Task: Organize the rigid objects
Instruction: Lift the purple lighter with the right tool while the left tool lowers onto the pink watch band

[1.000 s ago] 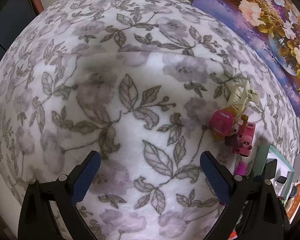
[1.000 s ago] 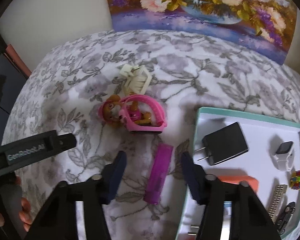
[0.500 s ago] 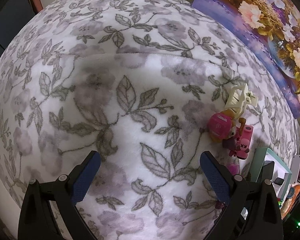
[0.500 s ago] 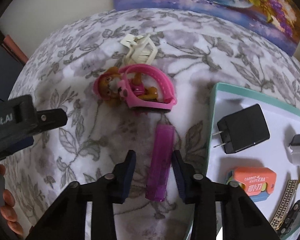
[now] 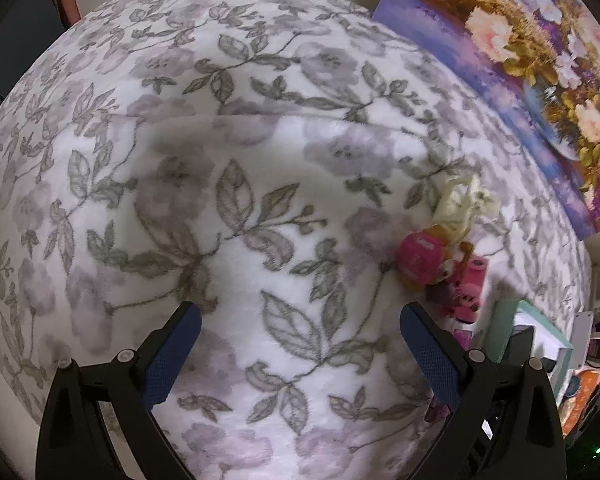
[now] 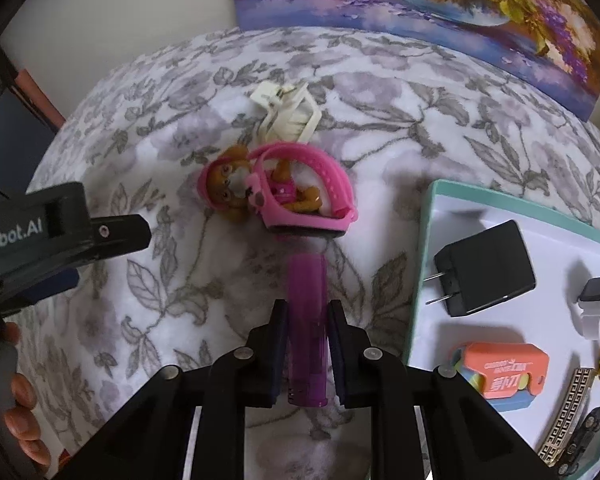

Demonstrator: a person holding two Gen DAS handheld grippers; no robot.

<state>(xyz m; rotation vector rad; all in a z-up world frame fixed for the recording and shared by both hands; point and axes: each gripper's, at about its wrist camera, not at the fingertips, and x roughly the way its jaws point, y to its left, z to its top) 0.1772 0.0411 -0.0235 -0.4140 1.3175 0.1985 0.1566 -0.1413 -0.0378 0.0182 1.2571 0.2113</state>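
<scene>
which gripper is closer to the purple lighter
Right. The right gripper has just closed its fingers on the purple lighter, one on each side. The left gripper is open over bare blanket, off to the lighter's left.

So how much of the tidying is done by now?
Partly. The tray already holds a charger and several small things. The right gripper has just closed on the purple lighter. The pink watch, dog toy and hair clip lie on the blanket.
</scene>
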